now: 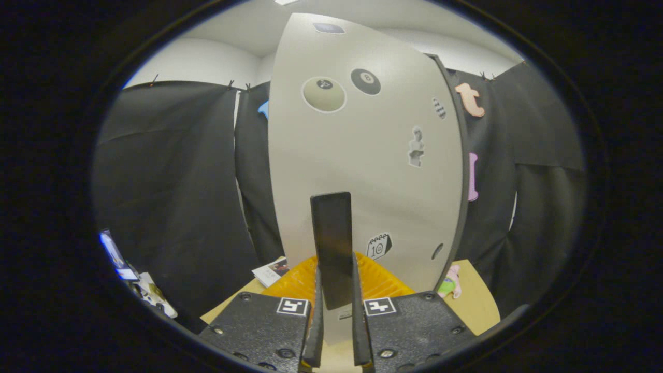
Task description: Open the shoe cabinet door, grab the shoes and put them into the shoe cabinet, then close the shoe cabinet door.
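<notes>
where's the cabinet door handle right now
In the gripper view the dark handle stands upright between the tool's two fingers, which close on it from both sides. It sits low on the pale sticker-covered door.

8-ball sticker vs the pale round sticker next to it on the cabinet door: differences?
The 8-ball sticker is black; the pale round sticker is greyish with a white rim. The 8-ball sticker is smaller and sits slightly higher. Both are round, flat on the shoe cabinet door, well above the dark handle that the claw is shut on.
</notes>
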The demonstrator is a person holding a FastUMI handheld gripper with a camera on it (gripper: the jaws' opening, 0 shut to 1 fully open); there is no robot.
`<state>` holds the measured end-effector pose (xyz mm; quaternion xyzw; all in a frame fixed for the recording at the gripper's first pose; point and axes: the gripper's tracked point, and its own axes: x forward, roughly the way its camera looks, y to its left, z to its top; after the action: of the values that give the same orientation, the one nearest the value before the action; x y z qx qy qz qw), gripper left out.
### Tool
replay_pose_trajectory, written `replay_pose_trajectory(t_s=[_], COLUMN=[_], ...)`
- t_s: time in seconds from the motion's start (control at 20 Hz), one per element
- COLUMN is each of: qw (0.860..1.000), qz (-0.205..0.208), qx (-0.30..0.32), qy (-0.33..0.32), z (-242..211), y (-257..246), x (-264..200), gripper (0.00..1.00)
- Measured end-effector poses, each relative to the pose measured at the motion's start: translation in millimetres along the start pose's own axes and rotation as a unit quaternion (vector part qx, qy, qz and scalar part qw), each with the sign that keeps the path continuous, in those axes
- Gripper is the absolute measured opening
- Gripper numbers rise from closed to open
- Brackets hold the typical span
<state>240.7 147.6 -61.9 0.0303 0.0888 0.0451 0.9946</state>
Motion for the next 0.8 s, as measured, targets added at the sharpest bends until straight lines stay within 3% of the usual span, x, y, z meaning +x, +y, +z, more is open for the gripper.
replay_pose_trajectory(t_s=[0.4, 0.8], qw=[0.999, 0.999], qz=[-0.050, -0.034], qx=[-0.015, -0.020], qy=[-0.008, 0.003], z=[-1, -3], y=[-52, -76], x=[-35, -45], gripper=[0.16, 0.06])
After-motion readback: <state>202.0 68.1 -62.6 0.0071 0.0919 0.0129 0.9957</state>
